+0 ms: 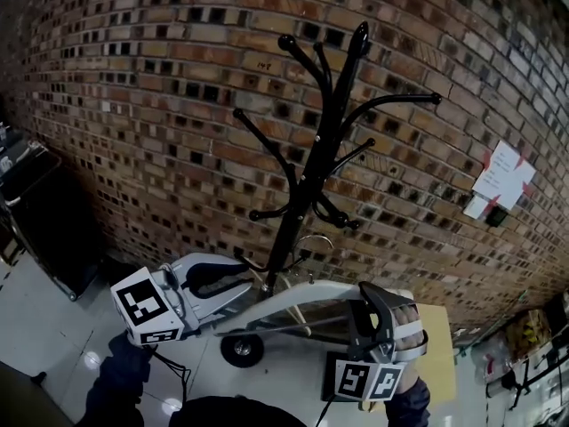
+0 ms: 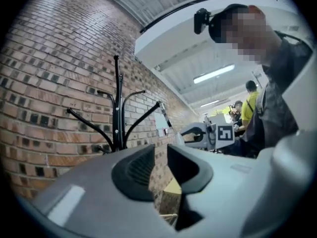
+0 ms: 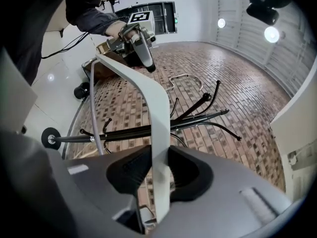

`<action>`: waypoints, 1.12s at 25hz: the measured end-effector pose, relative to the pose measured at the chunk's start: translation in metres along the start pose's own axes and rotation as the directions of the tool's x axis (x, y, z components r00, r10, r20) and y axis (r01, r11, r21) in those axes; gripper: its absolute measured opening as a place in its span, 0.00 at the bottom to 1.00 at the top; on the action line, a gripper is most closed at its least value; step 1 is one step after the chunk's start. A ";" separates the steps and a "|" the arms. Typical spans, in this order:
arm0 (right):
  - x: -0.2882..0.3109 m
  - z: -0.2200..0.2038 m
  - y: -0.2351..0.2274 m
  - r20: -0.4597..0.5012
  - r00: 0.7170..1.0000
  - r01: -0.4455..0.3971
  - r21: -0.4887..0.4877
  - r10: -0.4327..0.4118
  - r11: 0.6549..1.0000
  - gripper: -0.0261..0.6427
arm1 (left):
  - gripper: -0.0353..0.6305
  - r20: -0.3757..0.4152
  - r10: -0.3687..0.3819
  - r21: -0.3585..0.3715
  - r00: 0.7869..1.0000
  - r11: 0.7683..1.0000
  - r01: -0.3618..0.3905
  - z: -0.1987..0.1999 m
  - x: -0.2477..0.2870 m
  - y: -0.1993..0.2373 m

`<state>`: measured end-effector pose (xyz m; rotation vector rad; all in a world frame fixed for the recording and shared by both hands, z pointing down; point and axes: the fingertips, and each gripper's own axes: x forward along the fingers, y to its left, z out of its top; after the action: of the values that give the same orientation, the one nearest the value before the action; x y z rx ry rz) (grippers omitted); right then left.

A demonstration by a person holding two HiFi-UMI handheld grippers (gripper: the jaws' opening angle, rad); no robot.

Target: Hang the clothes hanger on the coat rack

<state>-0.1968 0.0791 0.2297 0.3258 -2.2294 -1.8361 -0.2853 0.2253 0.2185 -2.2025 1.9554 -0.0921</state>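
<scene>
Head view is showing the hanger (image 1: 289, 297) held before the coat rack (image 1: 307, 172), right claw (image 3: 159, 170) clamping one arm, left claw (image 1: 213, 278) pinching the other, hook (image 1: 313, 238) needing lifting onto a peg (image 1: 400, 101).

Gloss against grit
Coat rack (image 1: 307, 167) glossy black metal; hanger (image 1: 293, 299) smooth white plastic; brick wall (image 1: 133, 87) rough, matt; floor (image 1: 53, 327) pale, shiny.
</scene>
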 end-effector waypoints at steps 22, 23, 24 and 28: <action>0.064 -0.025 0.010 -0.092 0.993 -0.047 0.212 0.068 0.976 0.21 | 0.18 -0.066 0.118 -0.007 0.991 0.993 -0.119 -0.027 -0.037 0.030; 0.068 -0.030 0.016 -0.097 0.993 -0.045 0.220 0.068 0.974 0.21 | 0.18 -0.072 0.112 -0.018 0.991 0.993 -0.114 -0.032 -0.036 0.030; 0.073 -0.034 0.021 -0.097 0.993 -0.040 0.233 0.065 0.972 0.21 | 0.18 -0.078 0.107 -0.027 0.991 0.994 -0.109 -0.036 -0.035 0.029; 0.090 -0.038 0.033 -0.077 0.996 -0.027 0.295 0.052 0.955 0.21 | 0.18 -0.108 0.089 -0.044 0.990 0.995 -0.095 -0.051 -0.032 0.024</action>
<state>-0.2704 0.0215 0.2726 0.3994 -2.4300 -1.4403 -0.3214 0.2488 0.2666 -2.1750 2.1343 -0.1519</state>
